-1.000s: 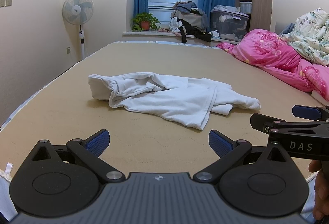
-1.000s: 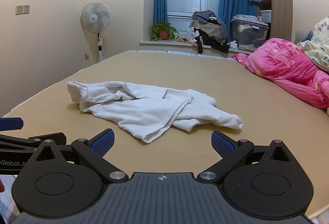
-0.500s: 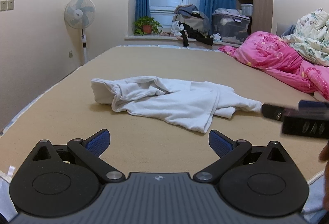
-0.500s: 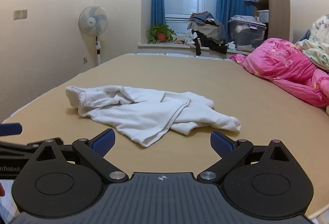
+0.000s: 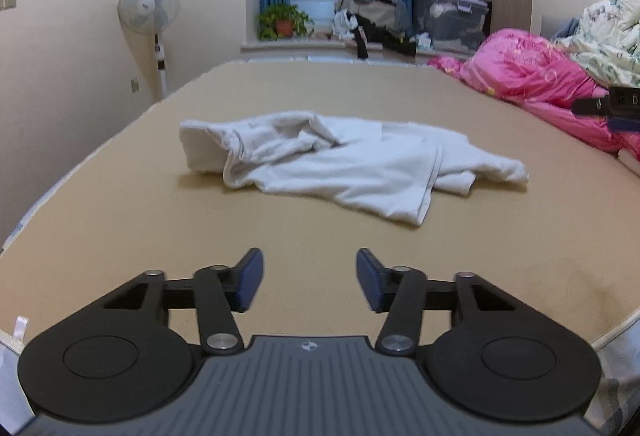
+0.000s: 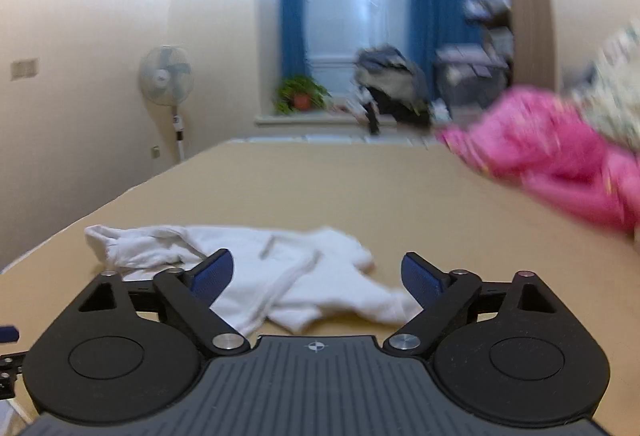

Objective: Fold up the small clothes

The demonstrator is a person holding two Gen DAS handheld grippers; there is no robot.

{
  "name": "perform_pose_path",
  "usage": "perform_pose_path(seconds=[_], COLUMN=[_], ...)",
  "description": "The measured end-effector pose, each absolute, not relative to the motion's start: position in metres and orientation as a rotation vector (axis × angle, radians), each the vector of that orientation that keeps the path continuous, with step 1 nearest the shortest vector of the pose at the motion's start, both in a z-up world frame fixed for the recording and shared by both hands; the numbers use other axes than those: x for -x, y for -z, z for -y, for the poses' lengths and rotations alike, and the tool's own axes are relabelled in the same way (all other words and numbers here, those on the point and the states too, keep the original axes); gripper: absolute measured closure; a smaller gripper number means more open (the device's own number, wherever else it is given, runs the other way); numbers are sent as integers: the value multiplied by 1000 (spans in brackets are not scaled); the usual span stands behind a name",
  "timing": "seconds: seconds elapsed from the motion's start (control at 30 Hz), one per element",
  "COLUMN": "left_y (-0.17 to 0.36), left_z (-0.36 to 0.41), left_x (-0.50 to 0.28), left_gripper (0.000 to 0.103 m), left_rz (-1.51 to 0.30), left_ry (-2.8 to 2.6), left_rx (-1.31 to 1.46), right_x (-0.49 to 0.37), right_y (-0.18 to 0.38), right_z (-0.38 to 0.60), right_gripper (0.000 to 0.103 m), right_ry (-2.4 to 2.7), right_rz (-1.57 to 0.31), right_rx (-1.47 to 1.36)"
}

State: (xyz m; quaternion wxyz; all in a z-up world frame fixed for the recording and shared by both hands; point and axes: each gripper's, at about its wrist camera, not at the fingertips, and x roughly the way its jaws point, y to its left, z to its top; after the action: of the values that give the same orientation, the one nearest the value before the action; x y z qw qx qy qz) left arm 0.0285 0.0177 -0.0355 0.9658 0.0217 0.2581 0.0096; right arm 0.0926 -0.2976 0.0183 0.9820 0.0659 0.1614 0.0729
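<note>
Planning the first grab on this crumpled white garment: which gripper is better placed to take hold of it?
Right, probably. The right gripper already frames the white garment between its closing fingers, not pinching it. The left gripper, also closing, has bare mattress ahead.

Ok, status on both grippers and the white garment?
Left gripper closing on nothing, short of white garment. Right gripper closing, empty, over its near edge. Garment crumpled, unfolded on bed. Nothing in the way.

a: where is the crumpled white cotton garment [image 5: 344,164]?
b: mid-bed, on the tan flat mattress [image 5: 120,220].
a: and right of it?
b: the pink puffy quilt [image 5: 532,88]. the white pedestal fan [image 5: 149,6] stands left, the green potted plant [image 5: 283,21] behind, on the sill.
</note>
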Motion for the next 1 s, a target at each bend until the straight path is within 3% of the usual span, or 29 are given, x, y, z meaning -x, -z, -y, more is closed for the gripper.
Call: perform_pose_path(seconds=[0.03, 0.1, 0.3, 0.43, 0.53, 0.6, 0.8, 0.83, 0.9, 0.93, 1.0], left_y=[37, 39, 50, 67, 80, 90, 110, 111, 115, 113, 110], left_z=[-19, -19, 4, 22, 35, 41, 63, 69, 80, 83, 82], left_x=[-34, -46, -106, -153, -186, -203, -231, -235, -237, -237, -230], left_gripper=[60, 73, 76, 76, 68, 46, 36, 40, 83, 94, 99], left_rz=[-520, -524, -583, -656, -680, -696, -736, -739, -752, -762, -782], left_ry=[-12, 0, -14, -52, -114, -167, -248, -248, -216, -177, -140], left_rx=[-22, -6, 31, 130, 208, 276, 288, 247, 147, 111, 61], right_x=[-97, -98, -107, -119, -127, -129, -133, -134, -135, -135, -138], right_y=[-18, -22, -29, -26, -25, -25, -24, -25, -25, -25, -24], right_z=[303, 312, 325, 326, 329, 333, 333, 332, 331, 330, 329], right_gripper=[23, 24, 24, 32, 36, 41, 41, 41, 41, 41, 41], right_ry=[-140, -138, -145, -144, -146, -160, -163, -163, -166, -166, -162], right_rz=[-350, -322, -306, -333, -349, -362, -366, -369, -370, -368, -368], right_rx=[-173, -213, -180, -178, -176, -195, -200, -198, -190, -186, -180])
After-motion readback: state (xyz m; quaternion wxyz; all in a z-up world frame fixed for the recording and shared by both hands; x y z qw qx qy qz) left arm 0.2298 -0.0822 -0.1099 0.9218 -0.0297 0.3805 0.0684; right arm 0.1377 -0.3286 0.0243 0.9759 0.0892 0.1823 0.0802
